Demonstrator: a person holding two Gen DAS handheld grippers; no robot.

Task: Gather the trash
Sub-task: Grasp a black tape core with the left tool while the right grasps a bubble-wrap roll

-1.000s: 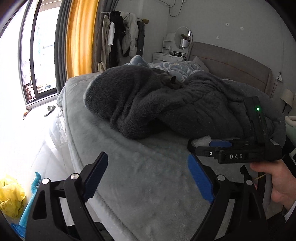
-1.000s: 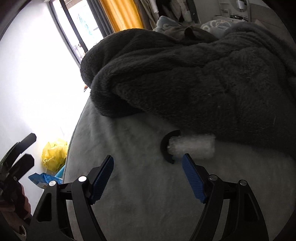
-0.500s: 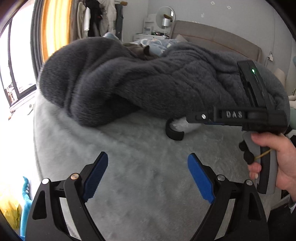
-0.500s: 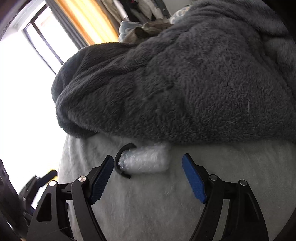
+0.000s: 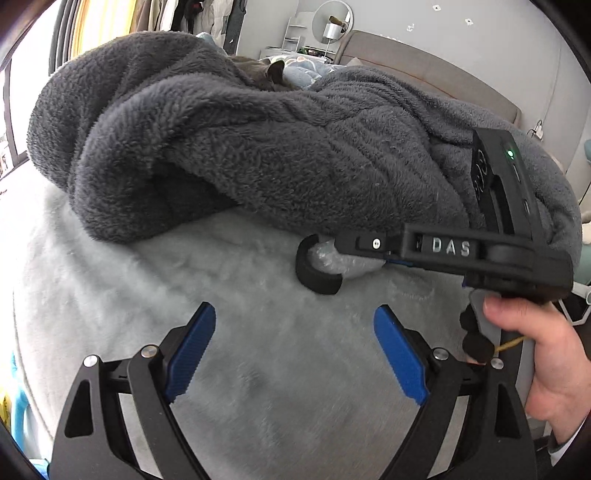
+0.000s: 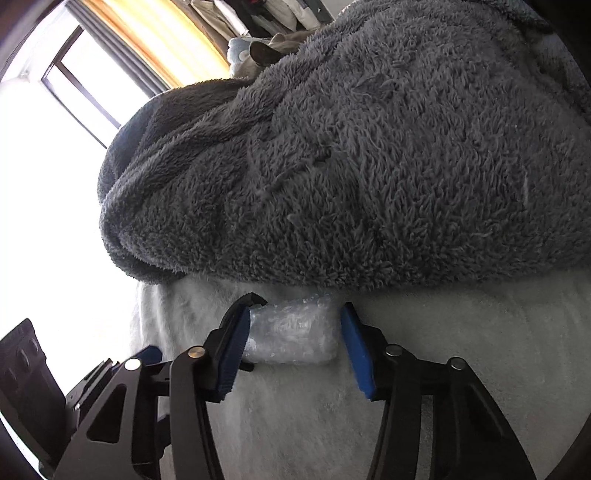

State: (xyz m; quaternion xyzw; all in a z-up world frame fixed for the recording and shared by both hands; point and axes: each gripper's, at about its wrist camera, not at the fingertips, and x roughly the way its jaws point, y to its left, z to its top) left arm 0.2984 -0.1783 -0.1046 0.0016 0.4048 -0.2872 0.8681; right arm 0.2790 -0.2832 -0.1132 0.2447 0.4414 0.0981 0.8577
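A roll of clear bubble wrap (image 6: 291,334) with a black curved piece (image 6: 242,304) at its left end lies on the pale fuzzy bed cover, at the edge of the dark grey blanket. My right gripper (image 6: 293,350) has its blue pads on both sides of the roll, closed in around it; whether they press it I cannot tell. In the left wrist view the right gripper's fingertips (image 5: 369,254) cover part of the roll (image 5: 328,258) and the black curved piece (image 5: 314,275) sticks out. My left gripper (image 5: 295,350) is open and empty, hovering over the cover in front of the roll.
A big dark grey fleece blanket (image 5: 258,140) is heaped on the bed behind the roll. The headboard (image 5: 424,62) and a round mirror (image 5: 332,22) are at the back. A window (image 6: 85,92) with orange curtain is on the left.
Both grippers moved forward toward the roll. The right gripper's jaws, wide open before, have narrowed around the bubble wrap roll. The left gripper stays open.
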